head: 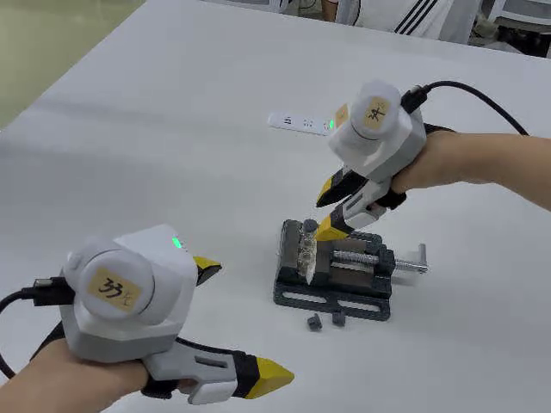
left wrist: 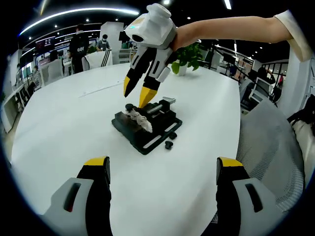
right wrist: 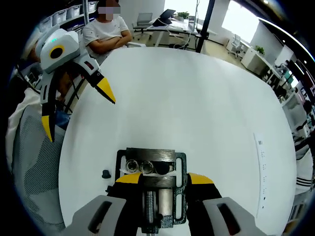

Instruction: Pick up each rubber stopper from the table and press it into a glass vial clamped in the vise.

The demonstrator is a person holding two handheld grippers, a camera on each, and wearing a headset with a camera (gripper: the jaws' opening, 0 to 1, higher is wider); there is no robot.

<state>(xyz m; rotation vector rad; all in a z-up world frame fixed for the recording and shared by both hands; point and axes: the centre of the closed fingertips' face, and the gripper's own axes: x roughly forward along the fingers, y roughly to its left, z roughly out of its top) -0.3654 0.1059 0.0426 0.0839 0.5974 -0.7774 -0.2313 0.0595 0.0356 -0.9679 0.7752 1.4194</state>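
My right gripper (head: 323, 217) spread, empty, over vise (head: 344, 288); left gripper (head: 244, 320) wide, empty. Right gripper view: I count three vials (right wrist: 146, 167) clamped in row. Head view: two stoppers (head: 314, 323) on table (head: 172, 129) beside base.

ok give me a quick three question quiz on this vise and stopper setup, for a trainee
1. True or false: the left gripper is shut on a stopper.
2. In the head view, how many loose stoppers lie on the table beside the vise?
3. The right gripper hovers: A over the vise; B over the loose stoppers; C beside the left gripper.
Key: 1 false, its jaws are open and empty; 2 two; 3 A.
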